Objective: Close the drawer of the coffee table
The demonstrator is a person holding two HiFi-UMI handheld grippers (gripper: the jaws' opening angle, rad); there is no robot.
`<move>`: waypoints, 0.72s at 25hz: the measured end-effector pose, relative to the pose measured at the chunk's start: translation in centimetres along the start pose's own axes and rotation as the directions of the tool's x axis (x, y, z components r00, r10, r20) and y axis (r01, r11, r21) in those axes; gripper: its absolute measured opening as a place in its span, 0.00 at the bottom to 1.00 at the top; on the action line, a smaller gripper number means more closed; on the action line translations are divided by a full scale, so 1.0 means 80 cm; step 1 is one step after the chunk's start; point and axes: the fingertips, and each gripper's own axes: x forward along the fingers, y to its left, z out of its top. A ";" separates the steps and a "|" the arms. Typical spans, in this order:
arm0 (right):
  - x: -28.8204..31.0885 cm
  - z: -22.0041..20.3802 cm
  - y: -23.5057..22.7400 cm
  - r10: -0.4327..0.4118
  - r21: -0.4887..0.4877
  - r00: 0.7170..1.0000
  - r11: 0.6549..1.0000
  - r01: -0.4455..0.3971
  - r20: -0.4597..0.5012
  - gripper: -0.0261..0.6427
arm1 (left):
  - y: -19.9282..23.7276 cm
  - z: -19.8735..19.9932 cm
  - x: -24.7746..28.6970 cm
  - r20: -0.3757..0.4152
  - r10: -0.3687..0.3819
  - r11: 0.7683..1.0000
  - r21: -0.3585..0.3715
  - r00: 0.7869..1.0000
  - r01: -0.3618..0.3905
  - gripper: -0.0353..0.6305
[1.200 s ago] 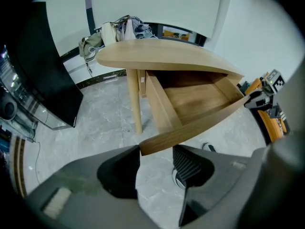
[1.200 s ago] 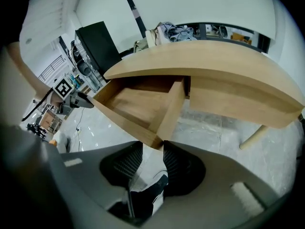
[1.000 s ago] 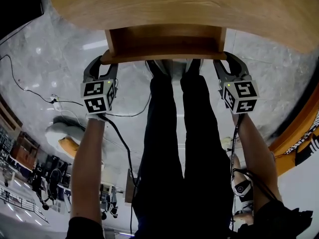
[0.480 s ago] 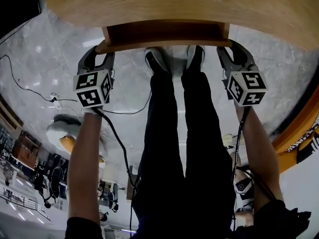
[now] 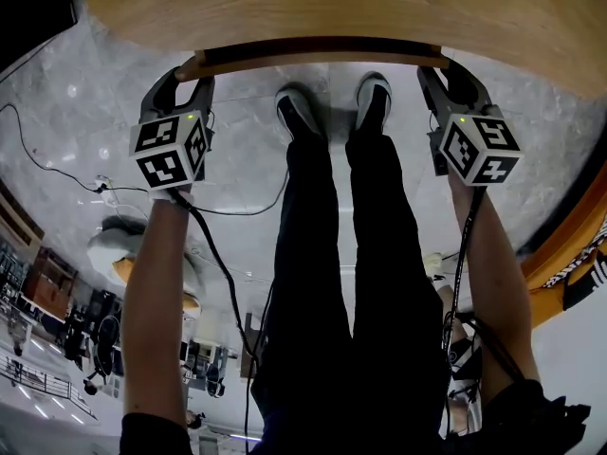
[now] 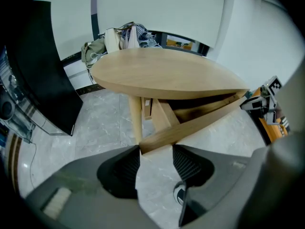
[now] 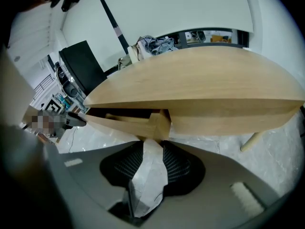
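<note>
The oval wooden coffee table [image 5: 332, 8] fills the top of the head view. Only the drawer front [image 5: 322, 58] shows as a thin strip under the table's edge. My left gripper [image 5: 190, 72] is at the strip's left end and my right gripper [image 5: 446, 69] at its right end. In the left gripper view the left gripper [image 6: 156, 151] has its jaws wide, and the drawer front [image 6: 200, 120] ends between the tips, touching both. The right gripper view shows the right gripper [image 7: 153, 144] with its jaws closer together on the corner of the drawer front [image 7: 124, 125].
The person's legs and shoes [image 5: 299, 112] stand on the marble floor just below the drawer. A cable [image 5: 57, 173] lies on the floor at the left. Orange-edged furniture [image 5: 569, 254] is at the right. A table leg [image 6: 136, 118] and a black cabinet [image 6: 43, 66] stand behind.
The drawer has slid in under the table top until only its front shows. Both grippers moved toward the table with it and kept their places at its ends.
</note>
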 end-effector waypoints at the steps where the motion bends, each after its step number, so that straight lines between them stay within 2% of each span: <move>1: 0.000 0.002 0.000 -0.002 0.006 1.000 1.000 0.002 0.003 0.24 | 0.000 0.002 0.000 0.001 0.000 1.000 0.000 1.000 0.000 0.39; 12: 0.024 0.026 -0.001 0.010 0.082 0.999 0.997 -0.014 0.050 0.24 | 0.022 0.024 0.015 0.017 0.017 0.999 -0.035 1.000 -0.017 0.39; 15: 0.025 0.033 -0.004 0.013 0.177 0.996 0.984 -0.029 0.094 0.24 | 0.024 0.034 0.016 0.032 0.031 0.998 -0.058 0.999 -0.029 0.39; 18: 0.029 0.039 -0.006 0.029 0.335 0.986 0.938 -0.082 0.162 0.24 | 0.026 0.043 0.019 0.050 0.051 0.997 -0.069 0.997 -0.047 0.39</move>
